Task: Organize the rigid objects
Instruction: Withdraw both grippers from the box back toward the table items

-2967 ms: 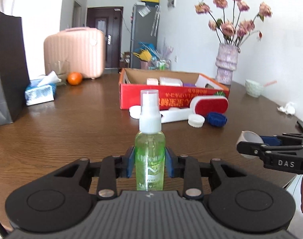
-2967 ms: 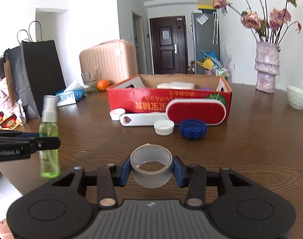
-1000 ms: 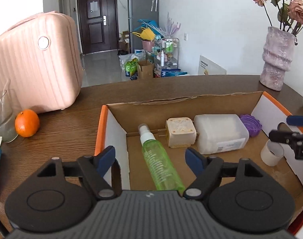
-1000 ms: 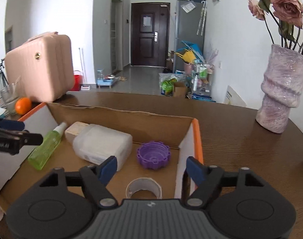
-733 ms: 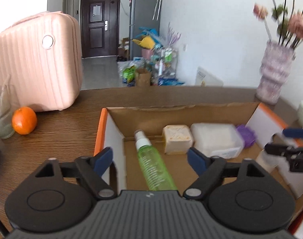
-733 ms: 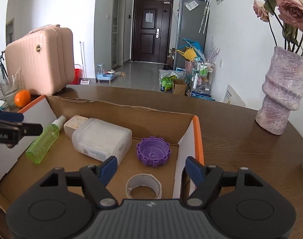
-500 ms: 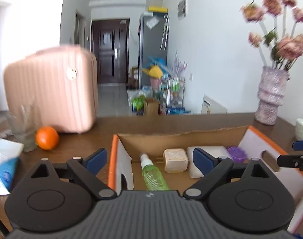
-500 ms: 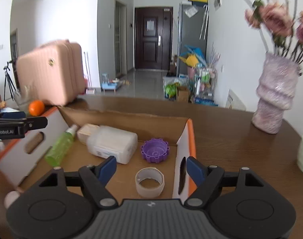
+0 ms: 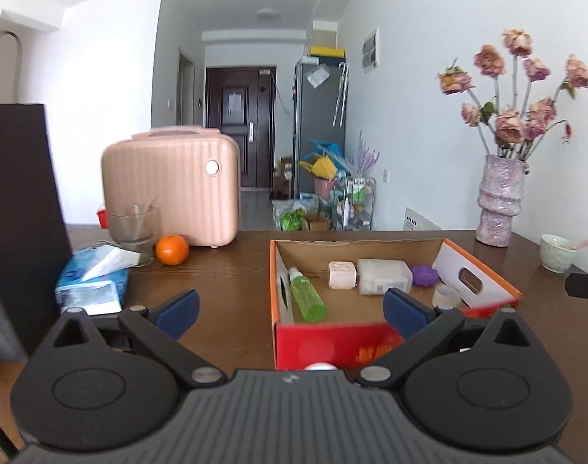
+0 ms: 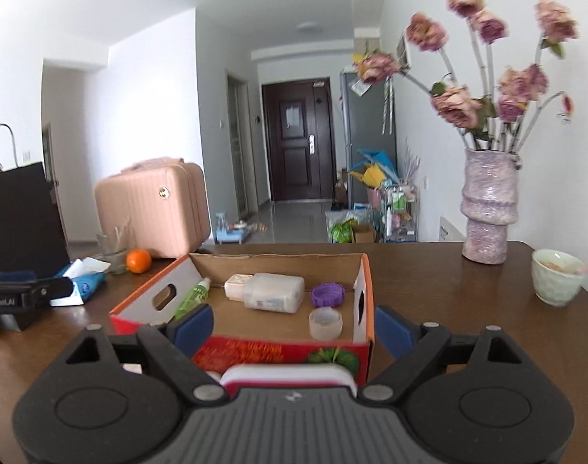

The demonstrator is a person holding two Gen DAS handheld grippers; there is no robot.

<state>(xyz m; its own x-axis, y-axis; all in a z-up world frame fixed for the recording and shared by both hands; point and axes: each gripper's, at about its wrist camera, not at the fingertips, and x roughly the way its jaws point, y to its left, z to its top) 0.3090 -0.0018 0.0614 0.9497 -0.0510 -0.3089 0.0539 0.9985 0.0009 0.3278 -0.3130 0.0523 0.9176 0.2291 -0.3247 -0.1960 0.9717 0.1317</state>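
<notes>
Brown wooden worktop [image 9: 232,270] carries the red cardboard box [image 10: 278,350] with the green spray bottle [image 9: 306,298] and translucent tape roll [image 10: 325,323] inside, both grippers' jaws opening empty, likely heading for the red-and-white brush [image 10: 288,377] next.

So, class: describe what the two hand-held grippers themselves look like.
Each hand-held gripper, left and right, has a ribbed dark-grey body, black linkage arms with silver pivot pins, round black discs and blue finger pads. The left's side carries white lettering.
</notes>
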